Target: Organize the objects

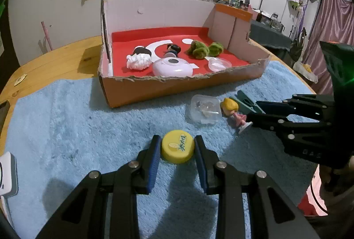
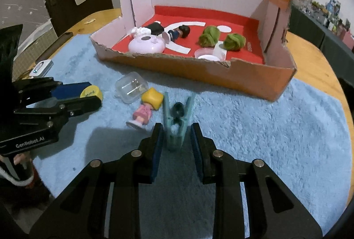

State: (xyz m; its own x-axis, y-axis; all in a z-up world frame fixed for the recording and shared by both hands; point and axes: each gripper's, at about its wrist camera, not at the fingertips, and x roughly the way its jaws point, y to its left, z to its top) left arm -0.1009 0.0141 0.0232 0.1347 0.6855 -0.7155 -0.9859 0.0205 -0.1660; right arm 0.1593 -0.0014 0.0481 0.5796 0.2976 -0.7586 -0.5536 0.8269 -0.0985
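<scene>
A yellow bottle cap (image 1: 177, 146) lies on the blue towel between the fingers of my left gripper (image 1: 177, 145), which is open around it. It also shows in the right wrist view (image 2: 91, 93). A teal clothespin (image 2: 177, 121) lies on the towel between the fingers of my right gripper (image 2: 177, 132), which is open around its near end. A blonde doll in pink (image 2: 147, 109) lies just left of the clothespin, and a clear plastic case (image 2: 132, 87) lies behind the doll. The cardboard box (image 2: 254, 78) with a red floor stands beyond them.
The box holds two green balls (image 1: 206, 48), a lilac round case (image 1: 172, 67), two small figures (image 1: 154, 54) and a clear lid (image 1: 219, 63). The blue towel (image 1: 88, 124) covers a wooden table (image 1: 55, 57). A white device (image 1: 7, 173) lies at the towel's left edge.
</scene>
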